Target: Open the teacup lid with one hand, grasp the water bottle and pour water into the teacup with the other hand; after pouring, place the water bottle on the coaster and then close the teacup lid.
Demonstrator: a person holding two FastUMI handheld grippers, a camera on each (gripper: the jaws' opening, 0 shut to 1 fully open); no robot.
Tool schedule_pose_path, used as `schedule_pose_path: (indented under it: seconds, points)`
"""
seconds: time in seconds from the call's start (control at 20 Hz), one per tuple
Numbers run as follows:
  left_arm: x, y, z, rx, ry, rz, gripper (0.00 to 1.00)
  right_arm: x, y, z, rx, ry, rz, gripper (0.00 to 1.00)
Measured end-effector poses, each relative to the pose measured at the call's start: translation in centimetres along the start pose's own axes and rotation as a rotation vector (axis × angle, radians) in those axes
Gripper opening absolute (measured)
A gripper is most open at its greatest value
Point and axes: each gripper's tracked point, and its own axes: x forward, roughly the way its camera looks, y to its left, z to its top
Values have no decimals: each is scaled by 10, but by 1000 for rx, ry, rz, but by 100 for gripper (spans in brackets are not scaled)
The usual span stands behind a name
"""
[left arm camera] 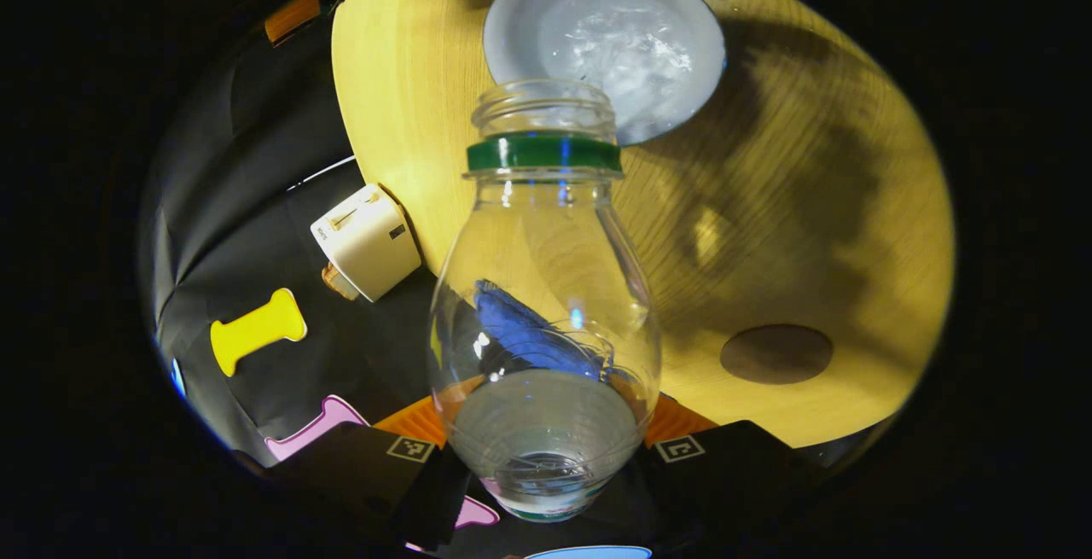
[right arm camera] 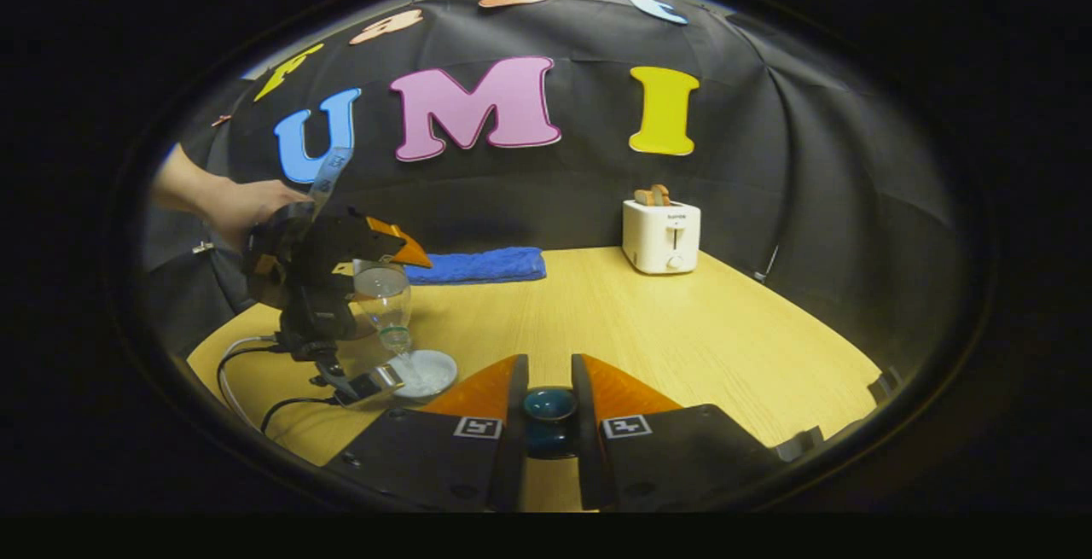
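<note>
My left gripper is shut on a clear water bottle with a green neck ring and no cap. The bottle is tipped mouth-down over the white teacup, where water is splashing. A round brown coaster lies bare on the table to the right. In the right gripper view, the left gripper, held by a person's hand, tilts the bottle over the teacup. My right gripper is shut on the dark teal teacup lid, held low over the table's front.
A white toaster with bread in it stands at the back of the yellow wooden table. A folded blue towel lies at the back. A cable trails over the table's left edge.
</note>
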Motion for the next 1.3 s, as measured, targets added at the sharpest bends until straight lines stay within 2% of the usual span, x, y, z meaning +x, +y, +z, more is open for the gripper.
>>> schedule_pose_path:
  seconds: [0.15, 0.2, 0.55, 1.15, 1.3]
  points:
    - [-2, -1, -2, 30, 29, -20, 78, 2, 2, -2, 6, 6, 5, 25]
    - [-1, -1, -5, 37, 37, -26, 78, 1, 2, -2, 11, 8, 3, 28]
    - [-5, -3, -8, 82, 61, -66, 78, 3, -1, 1, 8, 6, -10, 28]
    - [-9, -8, -2, 50, 48, -70, 78, 7, -3, -3, 4, 29, -14, 28]
    - [-10, -8, 0, 9, 38, -58, 78, 7, -3, -2, 9, 30, -13, 28]
